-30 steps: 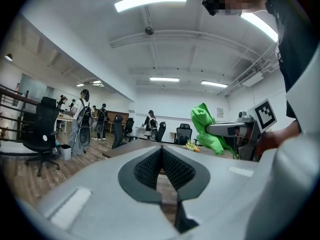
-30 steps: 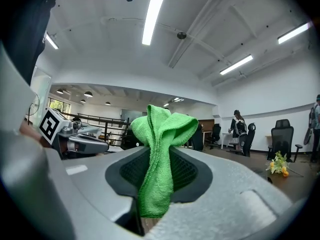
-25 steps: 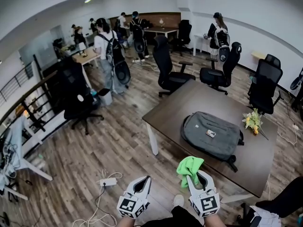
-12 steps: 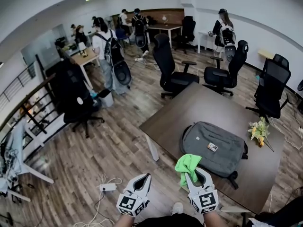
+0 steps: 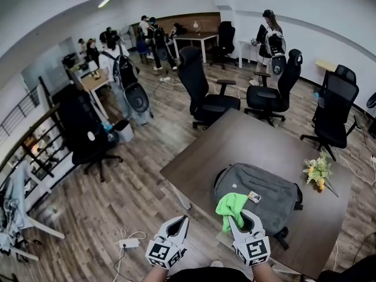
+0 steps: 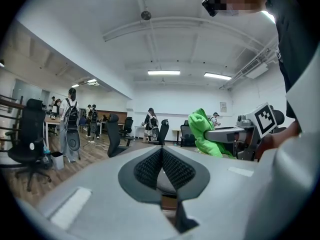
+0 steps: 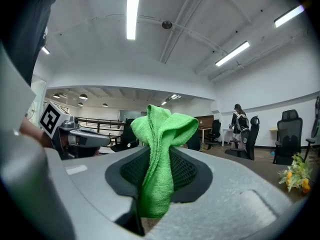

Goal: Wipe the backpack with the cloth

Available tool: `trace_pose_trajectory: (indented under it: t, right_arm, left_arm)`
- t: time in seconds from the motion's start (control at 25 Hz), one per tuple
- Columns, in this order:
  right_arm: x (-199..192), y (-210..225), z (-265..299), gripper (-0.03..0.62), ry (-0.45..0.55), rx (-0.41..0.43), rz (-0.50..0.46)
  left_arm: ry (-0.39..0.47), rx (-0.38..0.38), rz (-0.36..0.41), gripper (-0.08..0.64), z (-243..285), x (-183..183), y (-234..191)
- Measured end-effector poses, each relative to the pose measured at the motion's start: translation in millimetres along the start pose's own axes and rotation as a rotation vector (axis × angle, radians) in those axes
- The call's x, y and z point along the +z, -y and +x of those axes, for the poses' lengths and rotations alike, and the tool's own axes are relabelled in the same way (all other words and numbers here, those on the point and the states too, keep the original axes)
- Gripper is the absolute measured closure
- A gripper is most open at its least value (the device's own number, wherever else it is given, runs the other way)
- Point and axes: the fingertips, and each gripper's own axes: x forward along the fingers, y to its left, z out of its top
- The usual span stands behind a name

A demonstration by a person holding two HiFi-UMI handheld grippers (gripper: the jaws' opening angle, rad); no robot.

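Observation:
A grey backpack (image 5: 258,195) lies flat on the dark brown table (image 5: 247,143), near its front edge. My right gripper (image 5: 239,217) is shut on a green cloth (image 5: 230,205), which bunches up above the jaws (image 7: 161,149) and overlaps the backpack's near edge in the head view. To its left, off the table and over the floor, my left gripper (image 5: 178,226) is shut with nothing in it (image 6: 161,168). The cloth (image 6: 205,134) also shows in the left gripper view, to the right.
A small bunch of yellow flowers (image 5: 315,172) lies on the table to the right of the backpack. Black office chairs (image 5: 202,93) stand round the far side of the table. Several people (image 5: 120,78) stand further back. A power strip (image 5: 130,243) lies on the wooden floor.
The view has come closer to the table; the backpack now sits nearer both grippers. The right gripper still holds the cloth and has come up to the backpack's near edge.

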Motion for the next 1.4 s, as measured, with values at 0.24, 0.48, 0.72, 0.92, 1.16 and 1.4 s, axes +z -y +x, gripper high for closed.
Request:
trace_pose_trajectory:
  t: [0.24,0.48,0.72,0.92,1.16,1.4]
  right_arm:
    - [-5.7,34.1,8.9,0.485,-0.003,-0.030,0.019]
    - [-1.9,55.9,31.5,0.485,-0.006,-0.084,0.013]
    - [3.2,85.9,69.2,0.485,-0.010,-0.182,0.022]
    - [14.2,111.2,98.6,0.485,0.002,-0.302,0.024]
    - [7.8,130.9,127.2,0.485,-0.019,-0.428,0.037]
    - [-13.6,140.6,133.0,0.485,-0.071,-0.549,0.071]
  left_arm:
    - [-0.017,-0.014,0.002,0.545,33.1,2.6,-0.8]
    - [-0.001,-0.057,-0.018,0.545,76.3,13.3,-22.9]
    - [0.006,-0.173,-0.005,0.545,142.5,27.4,-48.2]
    - [0.003,-0.322,0.005,0.545,197.4,39.7,-64.7]
    - [-0.018,-0.444,0.021,0.545,240.8,37.7,-87.8]
    - [-0.091,-0.546,-0.016,0.545,269.9,13.2,-99.8]
